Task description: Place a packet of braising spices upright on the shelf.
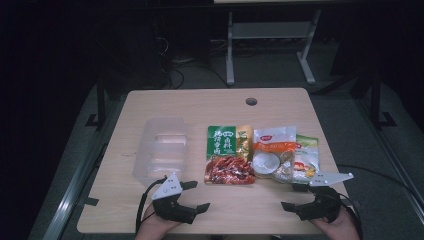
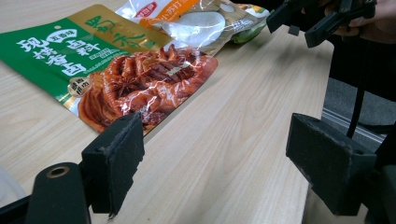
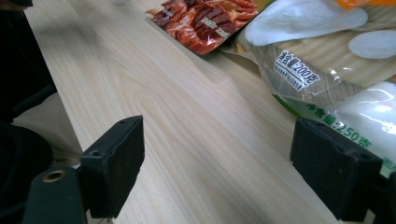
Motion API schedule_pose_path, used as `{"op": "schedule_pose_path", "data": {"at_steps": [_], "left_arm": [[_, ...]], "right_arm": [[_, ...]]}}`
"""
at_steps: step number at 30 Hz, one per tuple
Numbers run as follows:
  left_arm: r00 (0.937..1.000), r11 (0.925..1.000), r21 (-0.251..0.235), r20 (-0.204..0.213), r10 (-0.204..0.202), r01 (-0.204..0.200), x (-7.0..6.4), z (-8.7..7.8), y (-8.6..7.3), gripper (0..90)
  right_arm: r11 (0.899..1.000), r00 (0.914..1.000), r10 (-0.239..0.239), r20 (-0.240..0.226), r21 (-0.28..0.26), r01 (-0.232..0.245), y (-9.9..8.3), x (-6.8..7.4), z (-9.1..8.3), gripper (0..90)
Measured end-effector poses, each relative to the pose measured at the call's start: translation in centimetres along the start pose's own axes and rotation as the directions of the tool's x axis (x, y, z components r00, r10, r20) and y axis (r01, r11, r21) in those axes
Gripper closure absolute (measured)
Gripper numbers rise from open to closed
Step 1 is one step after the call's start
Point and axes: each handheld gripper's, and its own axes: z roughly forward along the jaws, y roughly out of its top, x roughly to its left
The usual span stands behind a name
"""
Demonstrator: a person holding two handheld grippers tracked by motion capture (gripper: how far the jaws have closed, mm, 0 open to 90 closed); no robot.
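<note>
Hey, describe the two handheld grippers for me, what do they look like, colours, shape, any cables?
Both are black. The left gripper and right gripper each carry a grey three-cornered plate on top. Each has two blocky black jaws with matte, foam-like pads; a brass-coloured ring sits in a rounded black part at the left jaw's base. A black cable loops from the left gripper. No sleeves show at the hands.

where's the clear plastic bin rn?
High view: the clear plastic bin sits left of centre on the table, just left of the green-and-red packet and beyond the left gripper.
</note>
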Motion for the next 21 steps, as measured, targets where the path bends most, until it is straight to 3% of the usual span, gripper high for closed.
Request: {"op": "schedule_pose_path", "data": {"at_steps": [13,21], "left_arm": [[1.0,0.9999,-0.011,-0.009,0.0,0.0,-0.3,0.2,0.2,21.8],[0.9998,0.9997,0.017,-0.009,0.019,-0.019,-0.2,1.8,1.9,27.6]], "right_arm": [[1.0,1.0,0.002,0.006,-0.009,-0.002,0.5,0.3,0.0,16.0],[0.998,0.999,-0.044,0.007,-0.032,0.044,3.8,1.1,-0.2,16.3]]}}
